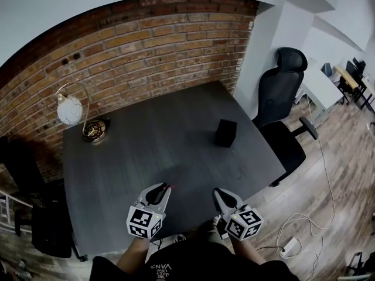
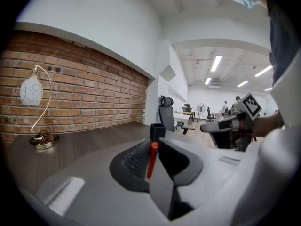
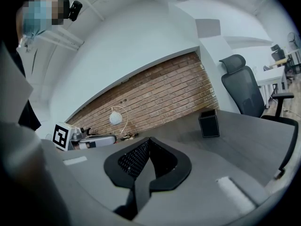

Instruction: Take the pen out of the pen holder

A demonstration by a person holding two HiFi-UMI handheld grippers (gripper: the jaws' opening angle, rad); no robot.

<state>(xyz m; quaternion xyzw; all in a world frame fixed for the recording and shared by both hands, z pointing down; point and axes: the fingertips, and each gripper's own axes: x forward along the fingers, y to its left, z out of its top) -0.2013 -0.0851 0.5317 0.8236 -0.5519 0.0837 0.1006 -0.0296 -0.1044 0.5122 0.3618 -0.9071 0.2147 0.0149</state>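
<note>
While the left claw (image 1: 165, 188) pinches the red pen (image 2: 151, 161), the right claw (image 3: 148, 144) is pressed together, empty.
The pen holder (image 1: 225, 133) stands near the bench's (image 1: 146, 151) right edge; a slack pinch could drop the pen.

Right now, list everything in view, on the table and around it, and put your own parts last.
table: one, dark grey, centre, against the wall
pen holder: one, black, upright on the table's right part
lamp: one, white globe on a brass base, table's far left corner
pen: one, red, clamped in the left hand-held gripper, out of the holder
brick wall: one, red-brown, behind the table
office chair: one, black, at the table's right side
power strip: one, white, on the wooden floor at lower right
left hand-held gripper: one, grey, over the table's near edge, shut on the pen
right hand-held gripper: one, grey, beside it, jaws together, empty
</note>
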